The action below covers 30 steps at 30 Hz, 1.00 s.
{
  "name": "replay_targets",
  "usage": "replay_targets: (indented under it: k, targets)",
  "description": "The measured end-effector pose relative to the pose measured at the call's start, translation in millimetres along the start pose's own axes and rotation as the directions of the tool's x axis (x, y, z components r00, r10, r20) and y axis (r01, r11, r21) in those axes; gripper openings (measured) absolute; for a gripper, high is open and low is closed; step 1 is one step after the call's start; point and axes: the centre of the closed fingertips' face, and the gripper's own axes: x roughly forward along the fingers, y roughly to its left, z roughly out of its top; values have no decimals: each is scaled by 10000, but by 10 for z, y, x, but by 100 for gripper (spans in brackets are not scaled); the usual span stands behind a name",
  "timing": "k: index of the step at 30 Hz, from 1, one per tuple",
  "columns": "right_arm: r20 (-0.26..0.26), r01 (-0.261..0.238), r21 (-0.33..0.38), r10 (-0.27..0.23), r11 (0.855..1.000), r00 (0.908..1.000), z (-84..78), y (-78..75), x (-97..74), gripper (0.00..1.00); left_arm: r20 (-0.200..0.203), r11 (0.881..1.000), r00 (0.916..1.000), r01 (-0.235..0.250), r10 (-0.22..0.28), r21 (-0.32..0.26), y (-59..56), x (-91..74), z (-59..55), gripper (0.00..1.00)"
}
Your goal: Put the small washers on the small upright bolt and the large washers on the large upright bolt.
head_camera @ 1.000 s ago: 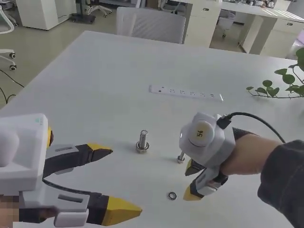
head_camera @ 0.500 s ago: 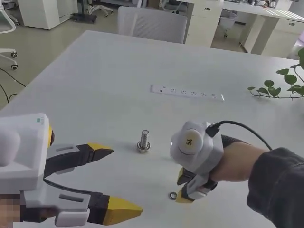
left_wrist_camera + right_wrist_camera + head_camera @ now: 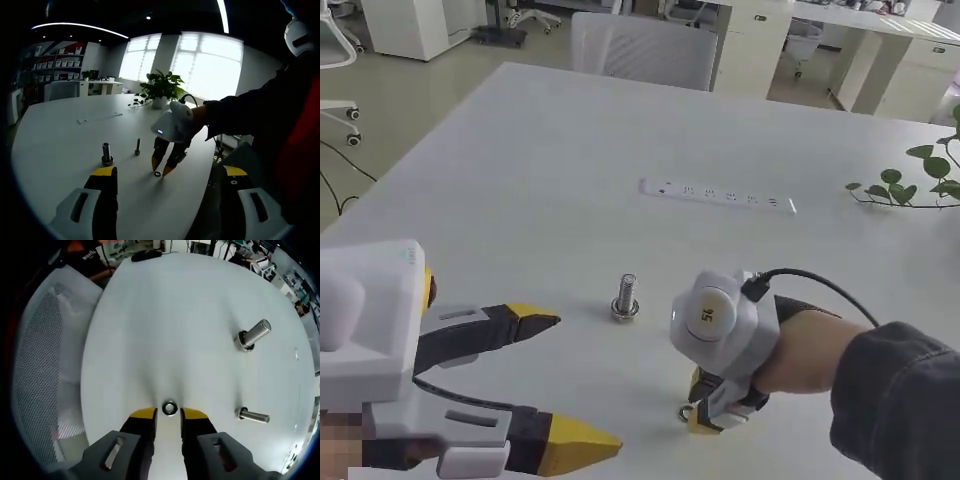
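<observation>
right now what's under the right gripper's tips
A small washer lies flat on the white table, at the gap between the right gripper's open yellow tips, not yet gripped. The table surface directly beneath the jaws themselves is covered.

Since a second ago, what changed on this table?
The right claw moved from beside the small silver upright bolt down toward you, its open yellow tips now at the loose small silver washer; nothing gripped. The open left claw and large silver upright bolt stayed put.

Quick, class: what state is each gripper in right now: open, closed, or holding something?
Left gripper: open, holding nothing.
Right gripper: jaws slightly open, tips either side of a washer, not gripping it.
</observation>
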Motion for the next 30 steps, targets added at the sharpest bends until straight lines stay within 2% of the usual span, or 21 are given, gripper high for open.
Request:
replay_targets:
  k: [10, 30]
  targets:
    - [-131, 201, -317, -206, 9993, 9997, 4, -24, 3, 18, 18, 10000, 10000, 33, -33, -27, -2, 3, 1, 84]
    - [-108, 274, -617, -281, 9977, 9995, 19, -28, 11, 15, 32, 10000, 10000, 45, -45, -49, 4, 11, 1, 84]
